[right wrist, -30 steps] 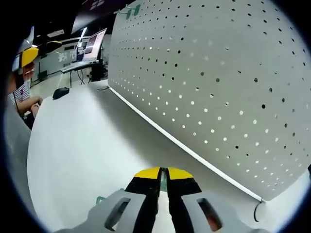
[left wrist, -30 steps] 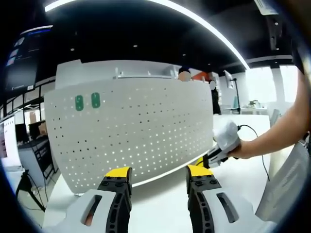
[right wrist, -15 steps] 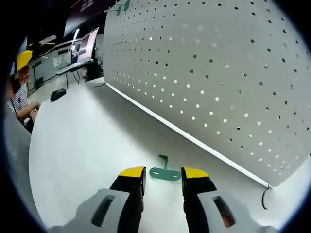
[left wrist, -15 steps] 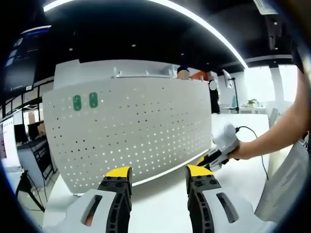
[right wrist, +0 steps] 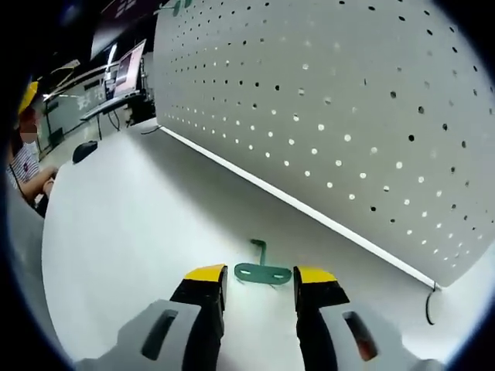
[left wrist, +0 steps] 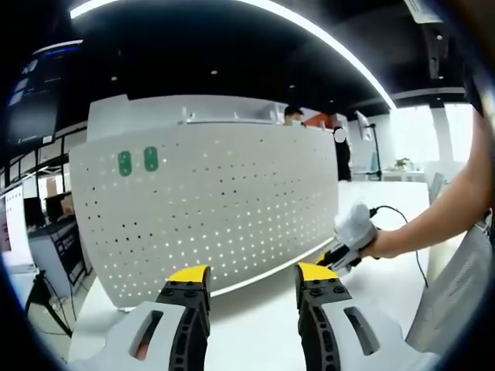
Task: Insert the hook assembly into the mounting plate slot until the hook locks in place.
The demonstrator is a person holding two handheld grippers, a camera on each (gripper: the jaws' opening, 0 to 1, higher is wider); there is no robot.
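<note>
Green hook (right wrist: 261,271) lies flat on the white table (right wrist: 116,232), just off the pegboard's (right wrist: 348,116) bottom edge; right gripper (right wrist: 259,275) gapes over it, left gripper (left wrist: 253,273) released too.

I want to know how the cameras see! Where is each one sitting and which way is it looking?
Left gripper view: rides on the left gripper, faces the pegboard front with two green hooks mounted; a person's arm holding the right gripper enters from the right.
Right gripper view: rides on the right gripper, looks along the white table at a green hook lying between its open jaws.
Both share the pegboard and table.
</note>
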